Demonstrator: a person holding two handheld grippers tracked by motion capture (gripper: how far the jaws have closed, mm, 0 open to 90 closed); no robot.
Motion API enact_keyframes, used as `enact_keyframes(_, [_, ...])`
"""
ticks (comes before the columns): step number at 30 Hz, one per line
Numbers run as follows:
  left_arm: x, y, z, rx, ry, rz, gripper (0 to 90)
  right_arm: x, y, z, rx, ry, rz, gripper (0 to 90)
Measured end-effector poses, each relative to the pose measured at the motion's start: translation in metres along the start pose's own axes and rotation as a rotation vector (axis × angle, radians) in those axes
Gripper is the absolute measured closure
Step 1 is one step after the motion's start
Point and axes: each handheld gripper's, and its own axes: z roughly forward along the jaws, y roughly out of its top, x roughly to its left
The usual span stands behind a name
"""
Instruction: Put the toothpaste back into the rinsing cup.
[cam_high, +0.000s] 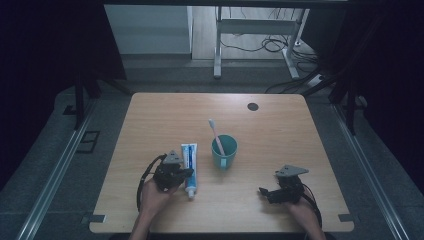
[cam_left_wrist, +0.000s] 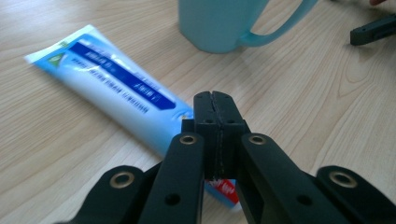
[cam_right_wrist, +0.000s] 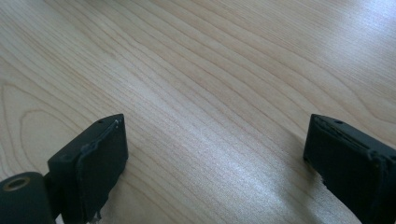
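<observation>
The toothpaste tube (cam_high: 189, 166) lies flat on the wooden table (cam_high: 280, 130), its cap end towards the person, just left of the teal cup (cam_high: 224, 151) but apart from it. A pink toothbrush (cam_high: 215, 135) already stands in the cup, so I judge that this part of the work is done and the tube remains to be moved, probably into the same cup. The left gripper (cam_left_wrist: 215, 100) is over the cap end of the tube; its jaws are pressed together with nothing between them, and the tube passes underneath, so it is not grasped yet. The right gripper (cam_right_wrist: 212, 154) rests low over bare table, well apart from the cup, with jaws spread wide and empty. To continue, the left jaws must first open around the tube
</observation>
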Motion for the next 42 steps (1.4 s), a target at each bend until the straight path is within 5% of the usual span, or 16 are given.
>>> enact_keyframes(19, [-0.003, 0.005, 0.029, 0.071, -0.047, -0.020, 89.4, 0.000, 0.000, 0.000, 0.000, 0.000, 0.000, 6.3])
enact_keyframes(42, [0.008, 0.000, 0.021, 0.128, -0.004, -0.025, 89.0, 0.000, 0.000, 0.000, 0.000, 0.000, 0.000, 6.3])
